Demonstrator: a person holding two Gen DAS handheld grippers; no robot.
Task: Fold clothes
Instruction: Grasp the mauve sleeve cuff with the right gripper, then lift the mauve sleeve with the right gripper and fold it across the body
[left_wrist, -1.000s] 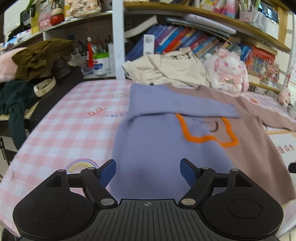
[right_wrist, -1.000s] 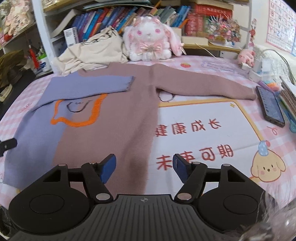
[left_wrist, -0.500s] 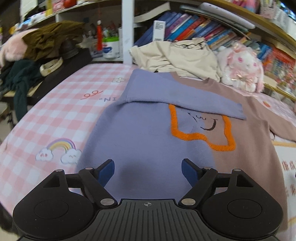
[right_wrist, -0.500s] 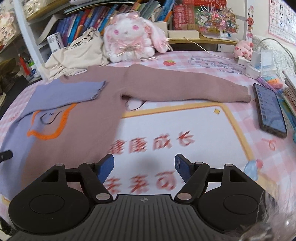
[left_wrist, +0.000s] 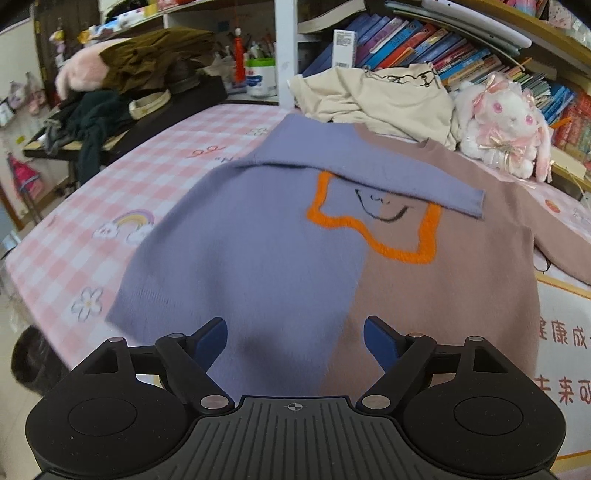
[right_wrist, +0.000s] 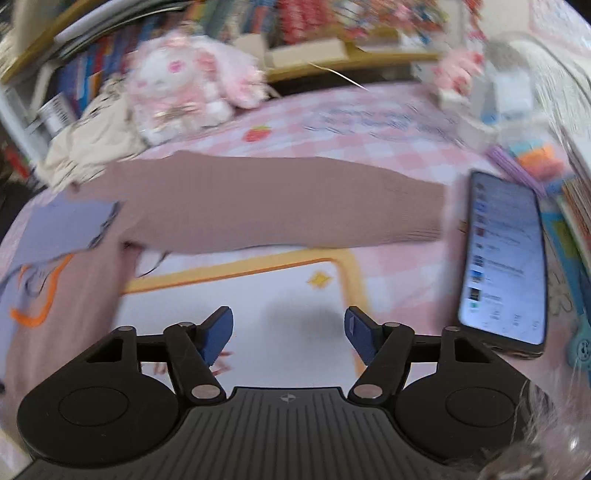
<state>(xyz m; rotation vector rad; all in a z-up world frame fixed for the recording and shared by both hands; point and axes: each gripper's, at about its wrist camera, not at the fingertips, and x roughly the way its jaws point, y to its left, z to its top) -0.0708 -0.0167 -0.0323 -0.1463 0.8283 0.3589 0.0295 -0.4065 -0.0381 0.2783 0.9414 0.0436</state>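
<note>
Your left gripper (left_wrist: 293, 334) hangs over the low, purple part of the sweater (left_wrist: 258, 258). Its jaws are wide apart and nothing is between them.

The sweater lies flat on the pink checked tablecloth (left_wrist: 110, 177). One half is purple and one half is brown, with an orange star and a smiling face in the middle. The purple sleeve (left_wrist: 369, 173) is already folded across the chest. The brown sleeve (right_wrist: 295, 206) lies stretched out toward the phone (right_wrist: 506, 262), with its cuff just beside it.

I think the sweater is soft, fuzzy and light. It will bend and sag when you lift it, so it will not keep its shape. It should not break. Pinch it at an edge, like the cuff of the brown sleeve or a bottom corner, and take only one layer. Mind the phone when you go for the cuff, as it could slide.

Your right gripper (right_wrist: 288, 334) hangs over the white mat with the yellow border (right_wrist: 347, 269), near the brown sleeve. Its jaws have just been closing a little, but they are apart and hold nothing.

I see only one pot: a white tub (left_wrist: 260, 75) back on the shelf. What is in it, I cannot tell.
</note>
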